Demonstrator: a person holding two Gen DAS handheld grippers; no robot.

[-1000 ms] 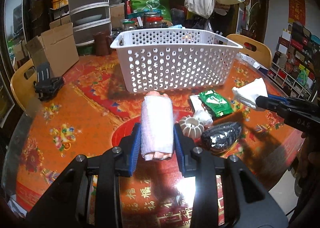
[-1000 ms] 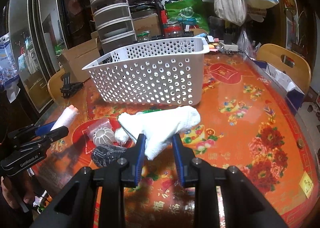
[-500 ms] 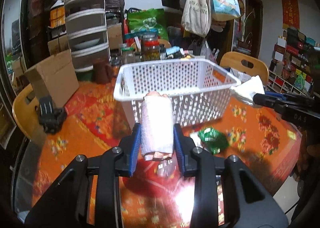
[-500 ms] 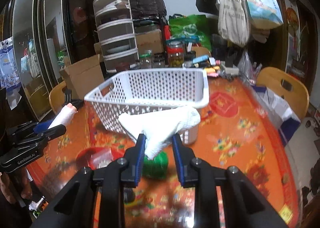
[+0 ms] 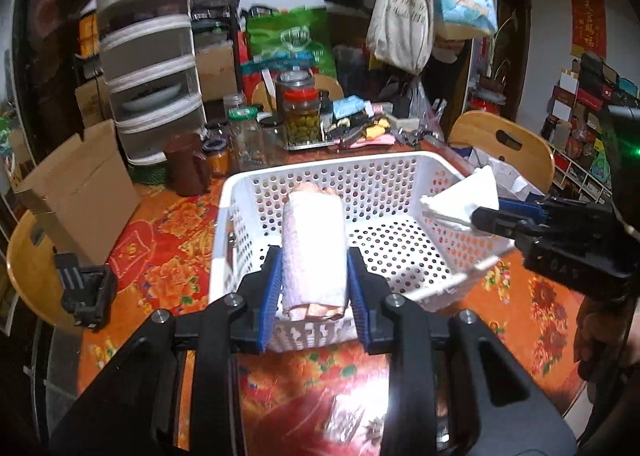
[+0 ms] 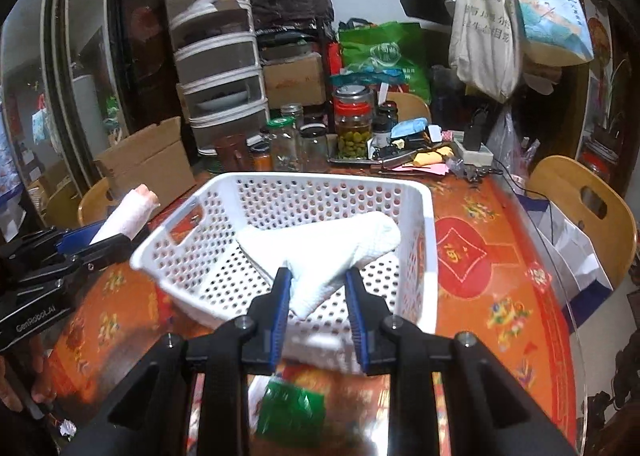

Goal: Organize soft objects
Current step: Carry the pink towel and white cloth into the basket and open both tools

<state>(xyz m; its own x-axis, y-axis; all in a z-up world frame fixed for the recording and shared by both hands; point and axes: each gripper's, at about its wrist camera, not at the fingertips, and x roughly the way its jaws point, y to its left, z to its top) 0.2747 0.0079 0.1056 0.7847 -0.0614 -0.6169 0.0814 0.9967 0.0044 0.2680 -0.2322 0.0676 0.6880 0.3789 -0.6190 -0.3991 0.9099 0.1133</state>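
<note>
My left gripper [image 5: 314, 288] is shut on a rolled pink-and-white towel [image 5: 314, 244] and holds it above the near edge of the white perforated basket [image 5: 240, 192]. My right gripper [image 6: 318, 296] is shut on a folded white cloth [image 6: 320, 248] and holds it over the same basket [image 6: 424, 256], whose inside looks bare. The right gripper with its cloth [image 5: 464, 196] shows at the basket's right rim in the left wrist view. The left gripper with its towel [image 6: 128, 212] shows left of the basket in the right wrist view.
The basket stands on a red-and-orange floral table [image 5: 160, 264]. A green packet [image 6: 290, 412] lies on the table below the right gripper. Jars [image 5: 302, 116], a cardboard box [image 5: 80, 184], a black clip [image 5: 84, 288] and wooden chairs [image 5: 508, 144] surround the basket.
Both grippers have risen from table level and moved forward, carrying the towel and the cloth over the basket. The small items on the table have dropped out of the left view.
</note>
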